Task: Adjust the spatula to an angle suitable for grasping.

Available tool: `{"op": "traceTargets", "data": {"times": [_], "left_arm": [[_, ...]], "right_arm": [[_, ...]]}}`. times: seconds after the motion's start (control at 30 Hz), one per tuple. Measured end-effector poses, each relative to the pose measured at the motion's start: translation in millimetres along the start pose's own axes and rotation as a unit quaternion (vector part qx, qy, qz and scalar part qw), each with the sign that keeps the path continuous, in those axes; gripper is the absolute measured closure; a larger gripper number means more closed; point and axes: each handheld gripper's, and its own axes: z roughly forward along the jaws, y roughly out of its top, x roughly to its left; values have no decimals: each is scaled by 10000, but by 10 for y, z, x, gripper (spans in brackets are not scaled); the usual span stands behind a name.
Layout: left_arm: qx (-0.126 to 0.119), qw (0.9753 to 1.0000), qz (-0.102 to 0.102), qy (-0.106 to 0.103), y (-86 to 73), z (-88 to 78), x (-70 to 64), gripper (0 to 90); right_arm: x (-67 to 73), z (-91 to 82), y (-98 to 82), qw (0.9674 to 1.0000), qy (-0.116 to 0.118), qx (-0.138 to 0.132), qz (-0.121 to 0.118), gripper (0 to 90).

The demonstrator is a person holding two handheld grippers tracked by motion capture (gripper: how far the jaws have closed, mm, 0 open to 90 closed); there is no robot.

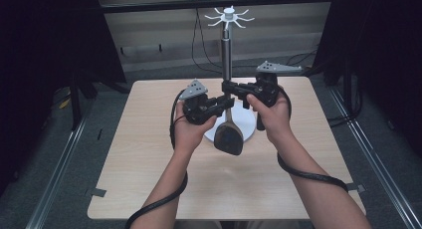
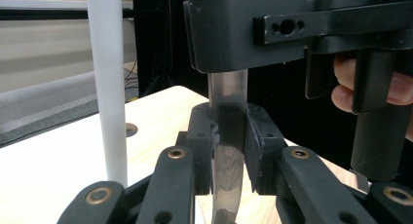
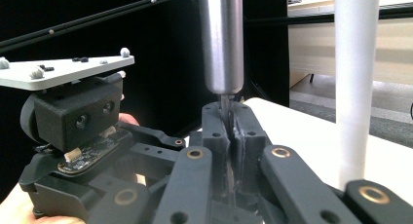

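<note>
One light wooden desk [image 1: 149,159] stands on grey floor, with black curtains on both sides and a pale wall with cables behind it. Strips of dark tape sit at its near left and near right edges.

One white stand [image 1: 247,123] rises from a round base near the middle of the desk, toward the far edge; its white pole [image 2: 108,83] carries a ring of curved white hooks [image 1: 229,17] at the top.

Two grippers meet just in front of that pole, each held in one hand, each topped by a grey three-cornered plate. The left gripper [image 1: 225,102] has its jaws shut narrow on the flat metal shank of one spatula [image 1: 228,134]. The right gripper [image 1: 228,85] clamps the same utensil higher up, at the thin neck just under its round steel handle [image 3: 222,39].

The spatula hangs upright, handle up, its dark broad blade down over the near rim of the stand's base; whether the blade touches the desk I cannot tell.
</note>
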Motion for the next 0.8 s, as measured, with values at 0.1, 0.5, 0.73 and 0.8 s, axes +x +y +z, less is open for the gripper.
{"op": "traceTargets", "data": {"times": [0.1,0.5,0.73,0.8], "left_arm": [[24,10000,21,65,3,4,-1,757],[7,9999,96,115,-6,-19,53,762],[19,9998,101,142,0,-13,69,762],[33,9998,106,171,-5,-20,75,762]], "right_arm": [[-2,-1,-6,10000,-19,-19,29,847],[-35,-74,-29,9997,-161,-128,-100,728],[-69,-150,-81,9995,-260,-71,-165,661],[-73,-170,-92,9992,-320,-10,-221,649]]}}
